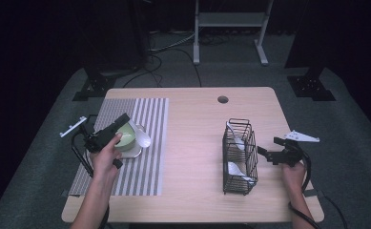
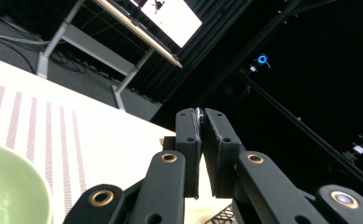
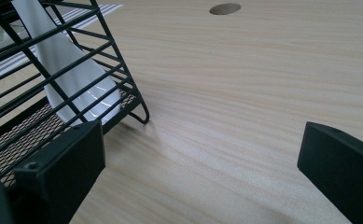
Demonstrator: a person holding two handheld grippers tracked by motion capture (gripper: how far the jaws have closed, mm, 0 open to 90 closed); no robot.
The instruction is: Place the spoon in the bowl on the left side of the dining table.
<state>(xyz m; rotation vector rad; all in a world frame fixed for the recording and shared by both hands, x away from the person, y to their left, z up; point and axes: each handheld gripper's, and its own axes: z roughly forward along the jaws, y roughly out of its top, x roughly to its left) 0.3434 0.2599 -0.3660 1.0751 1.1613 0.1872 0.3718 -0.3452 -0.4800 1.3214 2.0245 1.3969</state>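
My left gripper [image 1: 118, 128] is pinched almost shut on something thin and white: in the left gripper view a sliver of pale edge shows between the jaws, which I take for the handle of the white spoon [image 1: 141, 135] whose bowl sticks out past the green bowl [image 1: 126, 137] in the high view. That green bowl sits on a small plate [image 1: 134, 152] on the striped mat [image 1: 149, 119], at the table's left side, and the gripper hangs right over it, tilted up (its camera looks mostly at the dark room).

My right gripper [image 3: 202, 163] stands wide open and holds nothing. It rests low over the wooden table [image 1: 192, 143], just beside the black wire rack [image 1: 239, 155], one jaw nearly against the rack's corner.

Two more white spoons [image 1: 236, 138] lean inside that rack, one toward the far end, one nearer me.

My guess is that I am moving spoons between the rack and the bowl, one at a time. One spoon is at the bowl, in my grip and not yet let go; two are left in the rack, so the job looks about a third done.
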